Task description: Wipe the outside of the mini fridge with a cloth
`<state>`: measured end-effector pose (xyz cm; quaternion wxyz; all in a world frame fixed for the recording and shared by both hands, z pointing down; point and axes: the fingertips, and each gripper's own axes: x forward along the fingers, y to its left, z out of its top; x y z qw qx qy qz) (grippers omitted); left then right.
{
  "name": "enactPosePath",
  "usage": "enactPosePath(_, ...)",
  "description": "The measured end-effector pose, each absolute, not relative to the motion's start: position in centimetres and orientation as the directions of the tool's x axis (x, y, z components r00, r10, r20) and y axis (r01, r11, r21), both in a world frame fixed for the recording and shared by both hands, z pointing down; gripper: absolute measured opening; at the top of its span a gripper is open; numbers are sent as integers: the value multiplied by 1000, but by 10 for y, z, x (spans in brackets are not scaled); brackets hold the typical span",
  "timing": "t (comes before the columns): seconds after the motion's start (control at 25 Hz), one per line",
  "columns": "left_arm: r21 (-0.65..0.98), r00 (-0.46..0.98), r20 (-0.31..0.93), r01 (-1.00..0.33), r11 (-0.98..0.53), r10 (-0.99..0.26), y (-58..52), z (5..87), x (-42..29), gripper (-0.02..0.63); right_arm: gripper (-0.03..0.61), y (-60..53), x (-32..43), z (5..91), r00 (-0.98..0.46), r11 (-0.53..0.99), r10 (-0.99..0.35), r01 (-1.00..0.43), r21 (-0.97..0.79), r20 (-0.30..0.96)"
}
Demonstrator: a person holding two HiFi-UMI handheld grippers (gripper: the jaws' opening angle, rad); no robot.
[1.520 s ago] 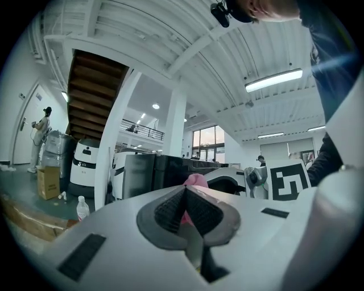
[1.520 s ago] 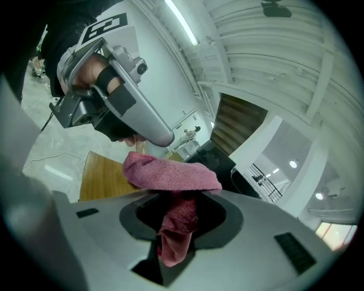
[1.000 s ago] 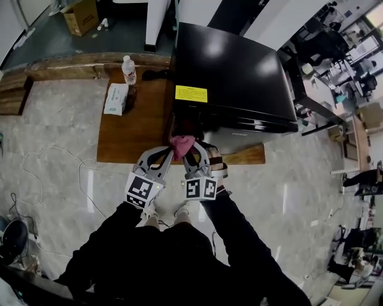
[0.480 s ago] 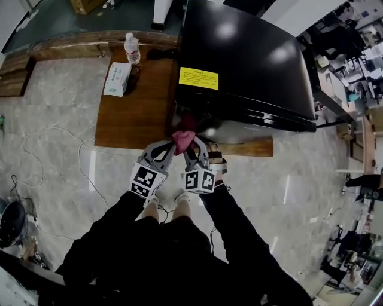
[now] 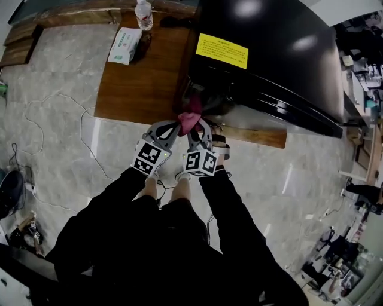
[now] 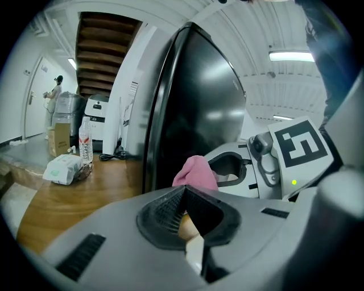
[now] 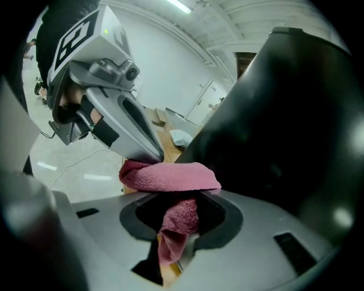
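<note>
The black mini fridge [image 5: 281, 54] with a yellow label [image 5: 221, 51] stands on a low wooden platform [image 5: 143, 77]. A pink cloth [image 5: 190, 121] hangs at the fridge's lower front corner, touching the dark door edge. My left gripper [image 5: 173, 127] and right gripper [image 5: 196, 128] meet on it from either side. In the right gripper view the cloth [image 7: 170, 179] drapes over and down between the shut jaws, and the left gripper [image 7: 149, 153] pinches its far end. In the left gripper view the cloth [image 6: 195, 173] bulges just past the shut tips, against the fridge [image 6: 193, 102].
A tissue pack [image 5: 124, 46] and a water bottle [image 5: 143, 13] sit on the platform left of the fridge. White cable [image 5: 42, 119] trails over the marble floor. My feet stand just below the grippers. Desks and clutter fill the right edge.
Both grippers have carried the cloth forward to the fridge's lower front corner. My head has moved closer, so the fridge looms larger.
</note>
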<state>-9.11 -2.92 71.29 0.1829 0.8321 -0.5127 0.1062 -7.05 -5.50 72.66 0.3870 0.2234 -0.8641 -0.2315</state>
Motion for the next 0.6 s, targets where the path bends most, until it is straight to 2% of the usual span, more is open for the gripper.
enactPosePath(0.6, 222, 420, 513, -907, -357, -749, -17, 807, -93, 6, 121, -49, -76, 837, -504, 897, -437, -178, 405, 745)
